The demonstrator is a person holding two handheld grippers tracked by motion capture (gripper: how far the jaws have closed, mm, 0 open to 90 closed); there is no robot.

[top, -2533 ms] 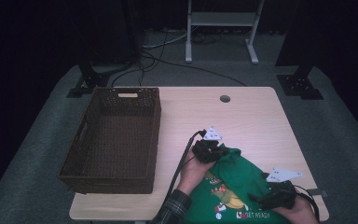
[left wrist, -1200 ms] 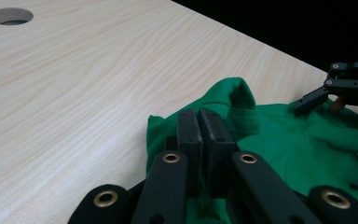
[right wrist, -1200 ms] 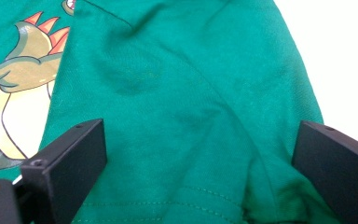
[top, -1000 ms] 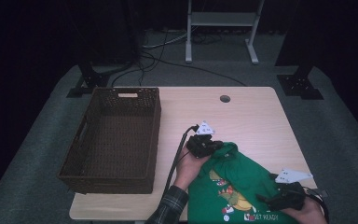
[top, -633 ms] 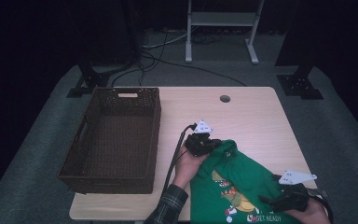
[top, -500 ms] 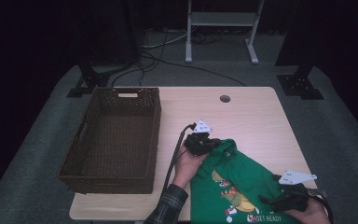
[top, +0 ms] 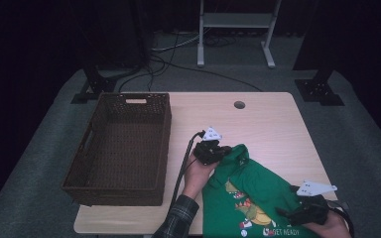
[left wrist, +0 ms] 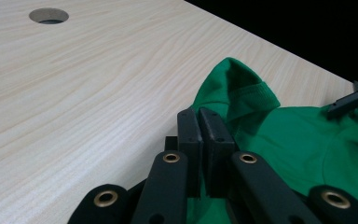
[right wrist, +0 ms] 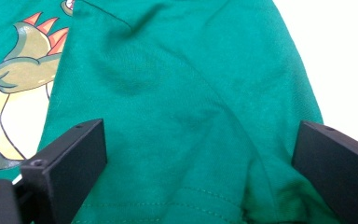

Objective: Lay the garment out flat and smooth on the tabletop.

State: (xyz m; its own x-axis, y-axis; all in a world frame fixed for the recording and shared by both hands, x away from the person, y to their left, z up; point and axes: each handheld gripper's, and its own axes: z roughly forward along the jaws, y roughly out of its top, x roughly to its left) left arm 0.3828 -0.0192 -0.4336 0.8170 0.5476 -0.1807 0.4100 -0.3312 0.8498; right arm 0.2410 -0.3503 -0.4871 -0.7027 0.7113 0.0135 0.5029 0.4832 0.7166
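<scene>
A green shirt with a dinosaur print lies spread on the near right part of the wooden table. My left gripper sits at the shirt's far left corner by the collar. In the left gripper view its jaws are pressed together, with green cloth pinched low between them. My right gripper rests near the table's front edge over the shirt's right side. It is open, its jaws wide apart above flat fabric beside the print.
A dark wicker basket stands on the left half of the table, nothing visible inside. A round cable hole is at the back of the tabletop. Bare wood lies between the shirt and the far edge.
Since the earliest frame the left gripper has drawn the shirt's corner a little left and away, the right gripper has shifted right toward the near edge, and the shirt lies wider. Little has moved in the last half second.
</scene>
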